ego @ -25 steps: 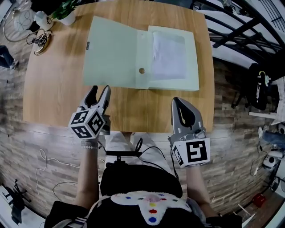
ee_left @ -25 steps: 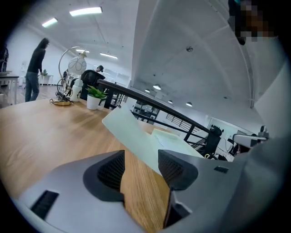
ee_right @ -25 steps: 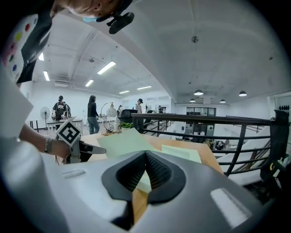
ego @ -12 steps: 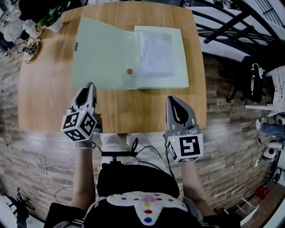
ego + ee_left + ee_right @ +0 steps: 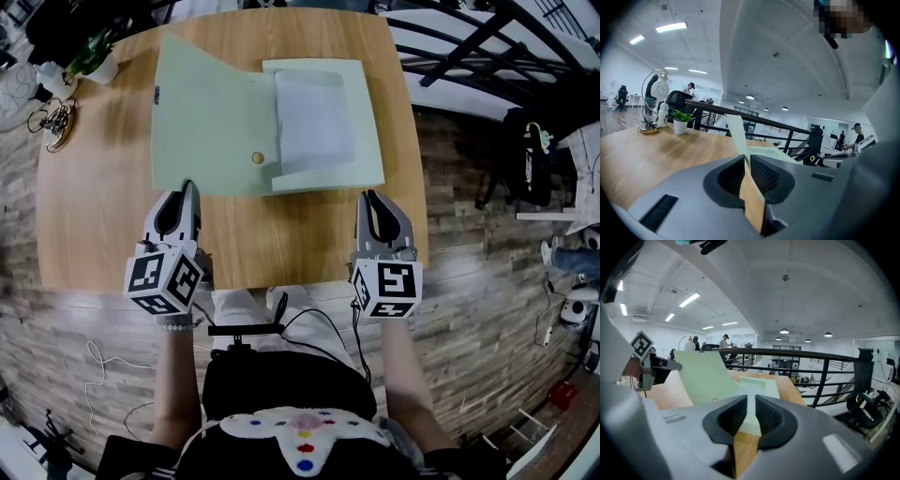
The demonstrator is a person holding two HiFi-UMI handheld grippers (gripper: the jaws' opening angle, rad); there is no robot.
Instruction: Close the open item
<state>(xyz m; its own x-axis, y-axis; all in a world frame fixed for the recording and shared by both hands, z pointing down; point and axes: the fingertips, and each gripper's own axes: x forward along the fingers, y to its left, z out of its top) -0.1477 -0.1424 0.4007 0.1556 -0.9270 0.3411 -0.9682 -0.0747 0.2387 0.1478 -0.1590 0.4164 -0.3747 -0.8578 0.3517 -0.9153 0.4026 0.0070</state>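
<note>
A pale green folder (image 5: pixel 211 112) lies open on the wooden table (image 5: pixel 281 234), its wide cover spread to the left and a white sheet (image 5: pixel 314 117) in its right half. My left gripper (image 5: pixel 187 187) hovers over the table's near left part, just short of the folder's front edge. Its jaws are closing and stand almost together with nothing between them. My right gripper (image 5: pixel 372 197) is shut and empty at the table's near right, below the folder's right corner. From the left gripper view the folder (image 5: pixel 736 129) rises ahead; the right gripper view shows it (image 5: pixel 705 376) ahead and to the left.
A small potted plant (image 5: pixel 94 61) and a loop of cables (image 5: pixel 52 122) sit at the table's far left corner. A black railing (image 5: pixel 469 37) runs beyond the table's right side. The table's near edge is right under both grippers.
My left gripper's jaws have gone from wide open to nearly together. Both grippers sit a little closer to the folder's front edge than before.
</note>
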